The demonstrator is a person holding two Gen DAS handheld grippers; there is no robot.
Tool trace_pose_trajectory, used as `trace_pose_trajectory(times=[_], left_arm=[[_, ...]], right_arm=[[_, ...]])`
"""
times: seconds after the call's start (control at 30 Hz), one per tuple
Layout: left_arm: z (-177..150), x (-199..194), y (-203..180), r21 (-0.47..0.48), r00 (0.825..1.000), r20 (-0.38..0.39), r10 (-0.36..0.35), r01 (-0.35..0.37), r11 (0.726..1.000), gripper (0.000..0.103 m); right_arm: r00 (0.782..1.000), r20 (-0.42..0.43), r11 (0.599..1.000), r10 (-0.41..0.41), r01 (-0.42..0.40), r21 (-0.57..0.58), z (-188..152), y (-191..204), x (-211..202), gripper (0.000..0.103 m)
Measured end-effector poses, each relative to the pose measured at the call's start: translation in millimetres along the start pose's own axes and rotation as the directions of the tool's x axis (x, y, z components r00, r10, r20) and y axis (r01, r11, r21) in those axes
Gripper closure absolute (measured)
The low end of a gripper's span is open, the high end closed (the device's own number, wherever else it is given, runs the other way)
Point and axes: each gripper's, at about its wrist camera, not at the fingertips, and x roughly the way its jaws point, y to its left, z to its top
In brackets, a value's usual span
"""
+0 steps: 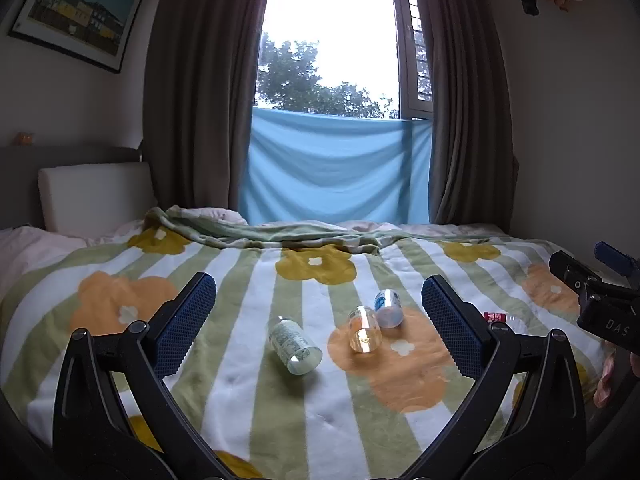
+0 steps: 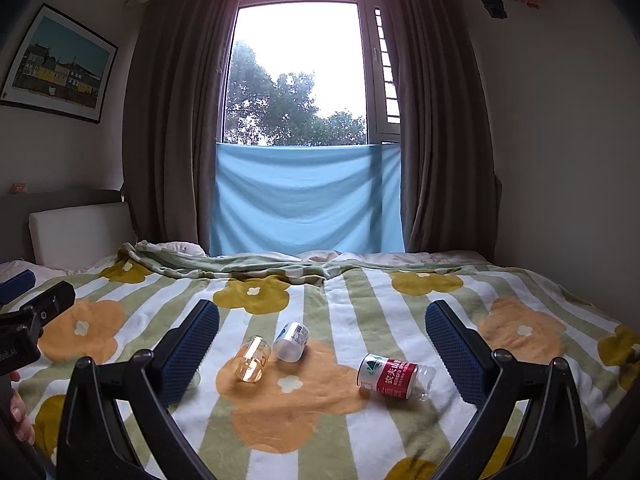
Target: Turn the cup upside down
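Left gripper [image 1: 318, 312] and right gripper [image 2: 322, 330], both with fingers spread wide and holding nothing, above a floral blanket [image 1: 248, 412]; amber glass cup [image 1: 364, 335] lying on its side between and beyond the left fingers, nearer the right-hand one, touching a white labelled cup [image 1: 388, 307]; a green-labelled jar [image 1: 295, 345] lies near the centre; red-labelled water bottle [image 2: 394, 376] lies inside the right fingers; judged: no grasp made, flip entirely outstanding.

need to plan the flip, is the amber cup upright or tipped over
Tipped over: the amber cup lies on its side on the blanket, its open mouth toward the camera, beside the white cup.
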Motion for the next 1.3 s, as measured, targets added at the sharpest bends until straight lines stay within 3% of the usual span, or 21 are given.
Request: trace_pose_trajectory(times=[0.6,0.97,1.17,1.3], left_arm=[[-4,4,8,-0.013,1.000,-0.009,0.010,-0.010,1.000,0.000],[-10,14,11,-0.026,0.999,-0.031,0.022,-0.023,0.999,0.000],[-14,23,12,-0.036,0.998,-0.057,0.017,-0.019,0.999,0.000],[-15,31,12,-0.038,0.997,-0.071,0.032,-0.035,0.999,0.000]], right_arm=[[1.000,-0.011,1.000,0.005,-0.005,0.003,0,3,5,0.000],[0.997,-0.075,1.000,0.010,-0.008,0.022,-5,-13,27,0.000],[0.986,-0.113,0.990,0.124,-0.114,0.088,1,-48,65,0.000],[0.953,-0.251,0.986,0.169,-0.163,0.045,-4,-77,128,0.000]])
